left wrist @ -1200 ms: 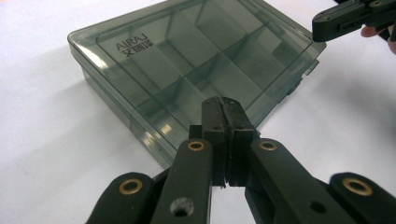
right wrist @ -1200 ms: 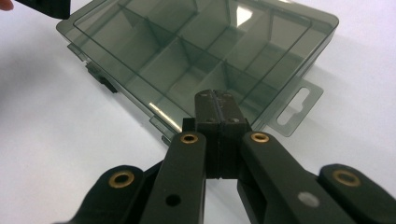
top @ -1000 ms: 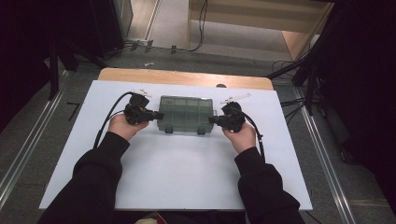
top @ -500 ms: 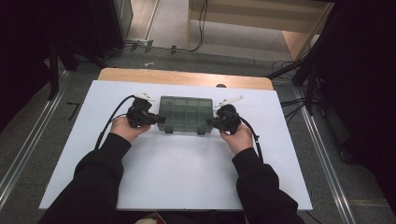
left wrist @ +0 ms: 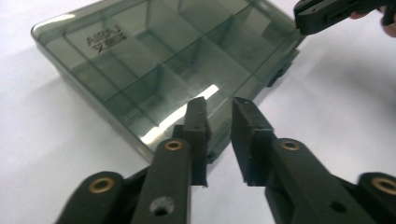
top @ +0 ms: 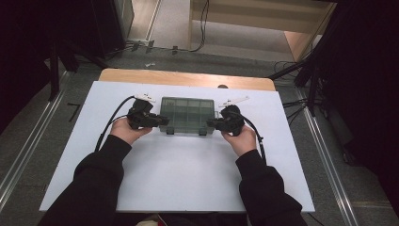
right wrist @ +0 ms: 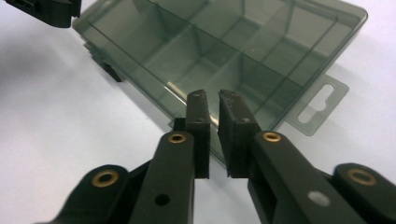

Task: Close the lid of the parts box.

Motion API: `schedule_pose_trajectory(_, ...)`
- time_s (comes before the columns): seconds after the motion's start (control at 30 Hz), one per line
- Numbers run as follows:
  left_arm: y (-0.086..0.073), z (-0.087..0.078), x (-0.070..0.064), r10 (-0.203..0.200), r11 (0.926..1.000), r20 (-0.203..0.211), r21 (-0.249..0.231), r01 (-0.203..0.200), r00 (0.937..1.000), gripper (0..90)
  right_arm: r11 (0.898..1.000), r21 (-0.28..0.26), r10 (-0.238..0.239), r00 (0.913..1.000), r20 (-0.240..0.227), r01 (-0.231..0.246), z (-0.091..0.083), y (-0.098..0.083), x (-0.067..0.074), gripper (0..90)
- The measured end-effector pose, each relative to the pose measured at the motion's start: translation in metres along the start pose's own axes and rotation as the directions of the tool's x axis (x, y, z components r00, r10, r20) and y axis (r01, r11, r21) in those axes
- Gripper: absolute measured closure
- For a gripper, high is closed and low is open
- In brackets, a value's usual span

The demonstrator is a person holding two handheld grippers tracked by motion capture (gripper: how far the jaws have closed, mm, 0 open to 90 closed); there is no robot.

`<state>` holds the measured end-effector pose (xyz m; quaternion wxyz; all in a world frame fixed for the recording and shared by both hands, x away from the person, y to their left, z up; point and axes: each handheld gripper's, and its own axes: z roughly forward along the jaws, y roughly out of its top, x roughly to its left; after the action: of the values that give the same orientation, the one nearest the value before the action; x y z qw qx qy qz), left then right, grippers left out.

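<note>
- Organizer box (top: 188,115), smoky see-through plastic with a closed lid, lies flat on the white bench (top: 179,188), toward the 12 o'clock edge and about centred across it; the left gripper (top: 157,121) sits at its 9 o'clock end, the right gripper (top: 212,124) at its 3 o'clock end.
- It looks light and stiff: thin hard walls, inner dividers forming compartments that seem empty (nothing shows through the lid). The glossy lid should be slippery, and thin plastic may crack or flex under a hard squeeze.
- Best holds, I'd judge, are the short end walls, or the hang tab (right wrist: 322,105) with its slot, which juts from one long edge; the dark latches (left wrist: 280,74) on the opposite long edge are for opening.
- Left jaws have just been opening: a narrow gap, tips just beside the box's edge with nothing between them, so released.
- Right jaws likewise have just been opening, slightly parted over the box's end, gripping nothing.
- Embossed lettering (left wrist: 103,38) on the lid reads roughly "AIRAJ", with smaller characters beneath that I cannot make out.
</note>
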<state>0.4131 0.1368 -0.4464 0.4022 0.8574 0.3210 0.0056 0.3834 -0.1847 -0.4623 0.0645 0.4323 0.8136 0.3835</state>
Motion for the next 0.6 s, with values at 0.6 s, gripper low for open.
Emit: schedule_pose_trajectory(0.6, -0.011, -0.018, -0.017, 0.003, 0.9982, 0.064, -0.061, 0.001, 0.998, 47.8, 0.997, -0.071, -0.007, 0.9981, -0.061, 0.003, -0.021, -0.018, 0.018, 46.8)
